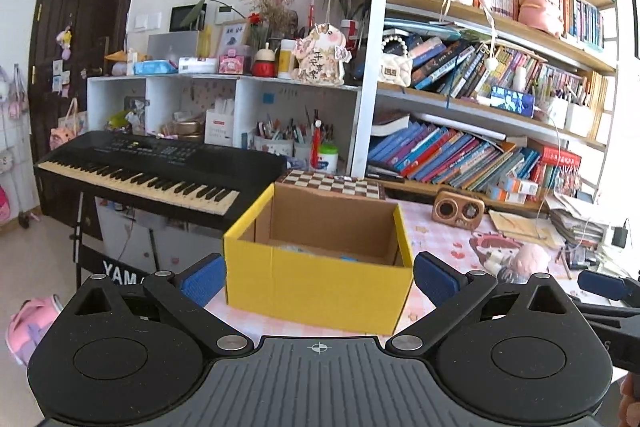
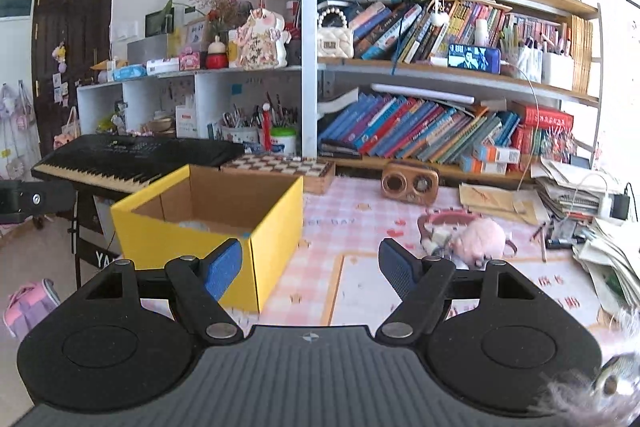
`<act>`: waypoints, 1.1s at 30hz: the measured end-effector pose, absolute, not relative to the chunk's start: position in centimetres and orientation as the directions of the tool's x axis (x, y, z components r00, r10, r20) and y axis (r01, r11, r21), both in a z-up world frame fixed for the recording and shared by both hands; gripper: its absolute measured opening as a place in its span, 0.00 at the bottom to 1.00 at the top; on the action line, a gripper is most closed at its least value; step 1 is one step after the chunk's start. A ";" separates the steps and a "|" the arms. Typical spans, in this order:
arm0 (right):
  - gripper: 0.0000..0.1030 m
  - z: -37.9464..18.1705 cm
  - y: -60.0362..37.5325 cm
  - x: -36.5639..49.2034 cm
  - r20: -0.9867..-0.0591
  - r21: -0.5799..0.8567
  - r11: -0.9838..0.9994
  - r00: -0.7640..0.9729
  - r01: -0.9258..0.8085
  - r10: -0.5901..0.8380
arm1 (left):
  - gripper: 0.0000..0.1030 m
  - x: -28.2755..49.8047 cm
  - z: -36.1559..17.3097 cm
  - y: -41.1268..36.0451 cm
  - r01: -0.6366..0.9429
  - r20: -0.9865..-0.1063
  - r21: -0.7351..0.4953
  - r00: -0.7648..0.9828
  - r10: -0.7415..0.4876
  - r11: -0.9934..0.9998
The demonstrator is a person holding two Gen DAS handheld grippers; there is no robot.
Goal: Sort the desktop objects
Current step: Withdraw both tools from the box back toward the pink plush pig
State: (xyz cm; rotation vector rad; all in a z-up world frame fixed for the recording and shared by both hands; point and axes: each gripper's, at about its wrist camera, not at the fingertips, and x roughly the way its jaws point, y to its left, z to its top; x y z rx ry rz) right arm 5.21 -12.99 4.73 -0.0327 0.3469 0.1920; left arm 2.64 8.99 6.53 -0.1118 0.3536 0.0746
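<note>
Both grippers empty, jaws spread: left gripper (image 1: 318,277) directly before the yellow box (image 1: 320,267), right gripper (image 2: 310,267) beside it. Pink plush (image 2: 480,237) lies right of the box; cables nearby could snag.

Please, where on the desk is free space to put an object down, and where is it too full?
Free: the pink checked cloth between the yellow box and the pink plush toy, also before the wooden speaker. Crowded: the right edge, with paper piles and cables.
</note>
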 end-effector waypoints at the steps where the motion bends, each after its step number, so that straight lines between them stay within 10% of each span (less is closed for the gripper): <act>1: 0.72 4.5 -13.0 4.7 -0.344 0.001 0.982 0.922 -0.189 0.178 | 0.98 2.3 6.2 8.7 -0.094 -0.353 -0.093 0.934 0.055 0.991; 33: 0.80 -0.7 -16.2 0.9 -0.533 0.012 0.994 0.840 -0.110 0.100 | 0.98 0.9 0.8 4.2 0.019 -0.542 -0.102 0.837 -0.072 0.995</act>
